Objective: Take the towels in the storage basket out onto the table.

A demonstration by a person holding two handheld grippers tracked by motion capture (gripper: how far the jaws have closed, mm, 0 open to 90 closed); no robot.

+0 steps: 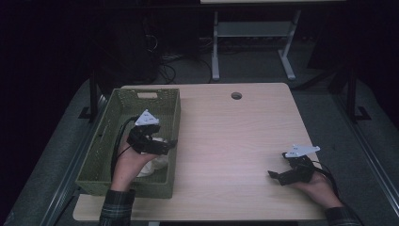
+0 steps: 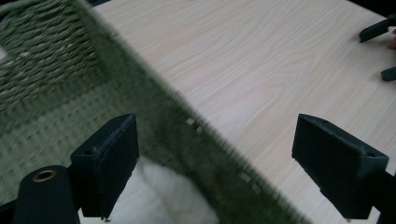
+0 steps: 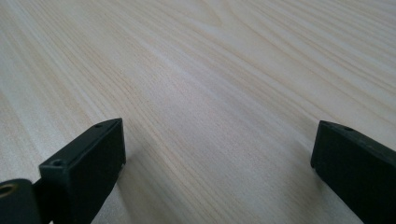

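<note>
A green woven basket stands on the left of the wooden table. A white soft cloth-like thing lies in its near right corner. My left gripper hovers over the basket's right wall, open; in the left gripper view its jaws straddle the basket wall, with the white thing below the left jaw and nothing held. My right gripper rests low over bare table at the near right, open and empty; the right gripper view shows wood grain between the jaws.
The table has a round cable hole near its far edge. Behind it stand a white desk frame and cables on a dark floor. The right gripper's fingers show far off in the left gripper view.
</note>
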